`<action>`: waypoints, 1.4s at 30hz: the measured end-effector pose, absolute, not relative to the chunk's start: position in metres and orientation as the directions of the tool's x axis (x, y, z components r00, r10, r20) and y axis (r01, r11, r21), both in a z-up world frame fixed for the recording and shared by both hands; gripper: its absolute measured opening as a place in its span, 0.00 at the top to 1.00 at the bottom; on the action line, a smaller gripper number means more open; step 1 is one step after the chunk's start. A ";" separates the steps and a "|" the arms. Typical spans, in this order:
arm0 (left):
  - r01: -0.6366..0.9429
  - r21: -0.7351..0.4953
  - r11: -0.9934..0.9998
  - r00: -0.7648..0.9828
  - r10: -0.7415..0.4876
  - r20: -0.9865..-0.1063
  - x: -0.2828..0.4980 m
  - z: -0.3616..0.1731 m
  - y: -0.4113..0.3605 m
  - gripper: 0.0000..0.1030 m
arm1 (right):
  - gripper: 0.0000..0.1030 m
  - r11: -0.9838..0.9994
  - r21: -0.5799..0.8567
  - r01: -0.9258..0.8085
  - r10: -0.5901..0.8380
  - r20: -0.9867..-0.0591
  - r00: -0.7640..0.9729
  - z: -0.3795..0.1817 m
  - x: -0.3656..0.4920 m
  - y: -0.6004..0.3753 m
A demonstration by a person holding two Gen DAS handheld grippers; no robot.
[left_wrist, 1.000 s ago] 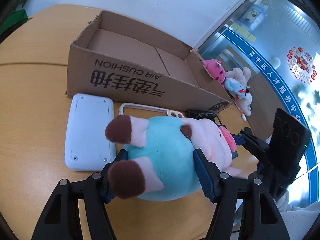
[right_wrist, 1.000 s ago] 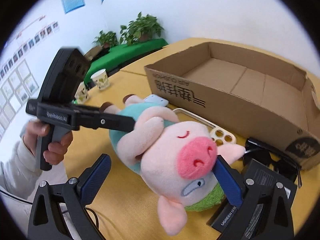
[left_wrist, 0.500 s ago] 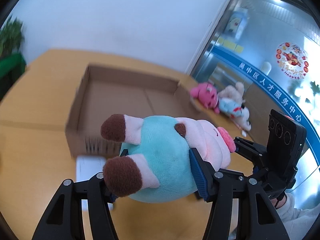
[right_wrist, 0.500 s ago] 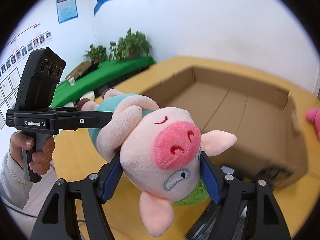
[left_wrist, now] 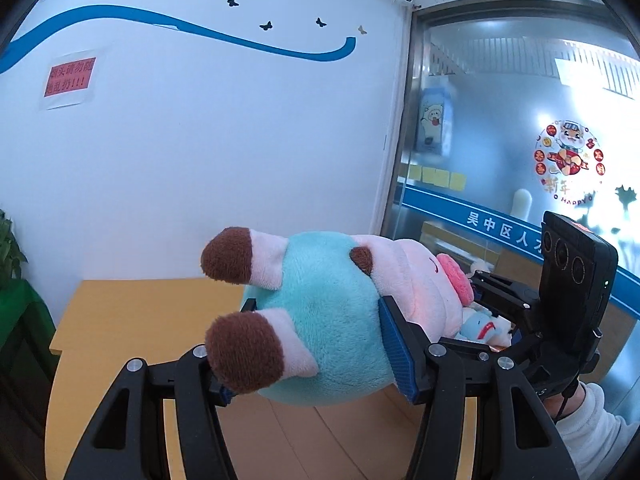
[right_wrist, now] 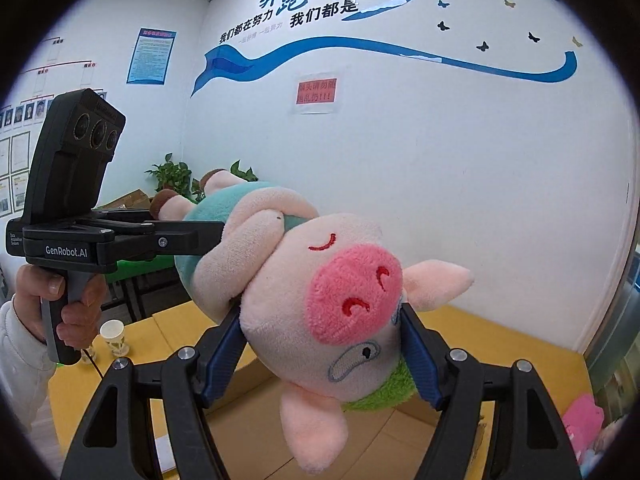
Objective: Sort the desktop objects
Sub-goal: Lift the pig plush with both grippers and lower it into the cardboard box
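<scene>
The left gripper pinches the plush pig across its turquoise belly, blue pads sunk into the fabric on both sides; its jaws closed in a little further within the last second and sit firm on the toy. The two brown-tipped legs stick out to the left of the pads, one above the near finger and one resting over it. Beyond the right finger the pink head points away toward the right gripper, which comes in from the far right, its black camera block upright behind it and a white sleeve below.

From the right wrist view, the right gripper clamps the pig's head, its pads pressed against the cheeks; these jaws too have just narrowed onto the toy. The snout faces the camera, one ear hangs down between the fingers and the other juts right. Past the head, to the left, the left gripper's finger reaches level into the body, held by a hand.

The pig hangs in the air between the two grippers, above the cardboard box on the yellow table. A paper cup stands far left, and pink plush lies at lower right.
</scene>
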State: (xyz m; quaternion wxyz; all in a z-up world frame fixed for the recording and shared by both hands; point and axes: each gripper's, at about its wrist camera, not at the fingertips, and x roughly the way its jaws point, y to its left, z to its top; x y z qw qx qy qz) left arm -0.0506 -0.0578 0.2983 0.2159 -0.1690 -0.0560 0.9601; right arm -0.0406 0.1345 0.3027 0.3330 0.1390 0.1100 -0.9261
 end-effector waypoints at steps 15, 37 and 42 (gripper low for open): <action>-0.201 -0.344 -0.917 -0.695 0.381 -0.610 -0.241 0.122 -0.099 0.45 | 0.29 -0.738 0.087 0.669 -0.577 -0.596 -0.559 0.128 -0.246 0.059; 0.017 -0.316 -0.949 -0.574 0.249 -0.780 -0.279 0.030 -0.134 0.39 | 0.28 -0.714 0.195 0.672 -0.623 -0.615 -0.483 0.011 -0.284 0.018; 0.001 -0.331 -0.944 -0.637 0.255 -0.728 -0.265 0.059 -0.136 0.36 | 0.22 -0.720 0.197 0.665 -0.610 -0.635 -0.473 0.015 -0.285 0.017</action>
